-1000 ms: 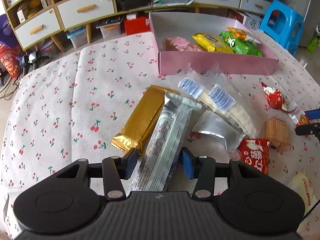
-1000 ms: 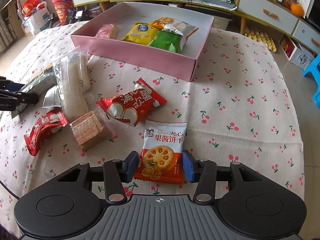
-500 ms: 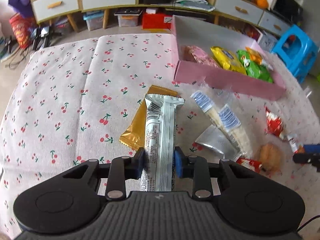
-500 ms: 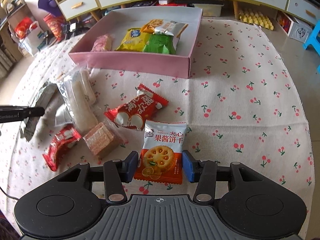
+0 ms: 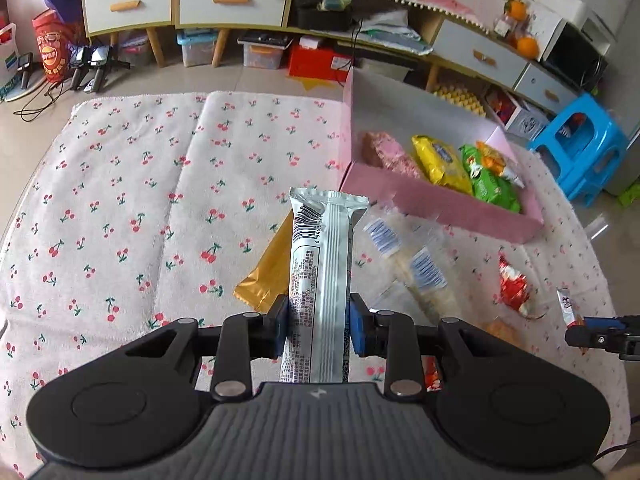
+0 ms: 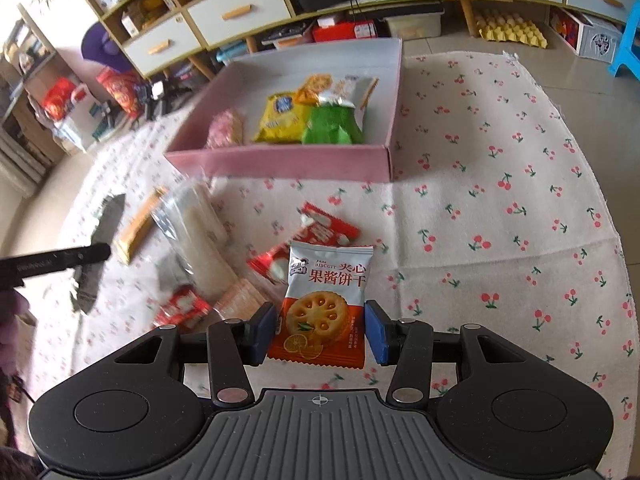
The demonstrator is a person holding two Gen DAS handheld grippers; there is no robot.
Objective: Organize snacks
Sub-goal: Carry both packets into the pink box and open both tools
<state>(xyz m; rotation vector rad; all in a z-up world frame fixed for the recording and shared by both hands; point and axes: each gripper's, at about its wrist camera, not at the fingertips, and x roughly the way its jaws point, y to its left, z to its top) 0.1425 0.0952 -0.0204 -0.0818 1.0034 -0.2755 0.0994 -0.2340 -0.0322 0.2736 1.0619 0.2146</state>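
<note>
Cherry-print cloth (image 5: 120,208), gripped silver bar (image 5: 322,280)

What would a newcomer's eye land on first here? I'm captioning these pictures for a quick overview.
Probably the two held snacks: a long silver snack bar clamped upright in the left gripper, and an orange jam biscuit packet between the right gripper's jaws. Next comes the pink box behind them on the cherry-print cloth, already holding several packets.
</note>
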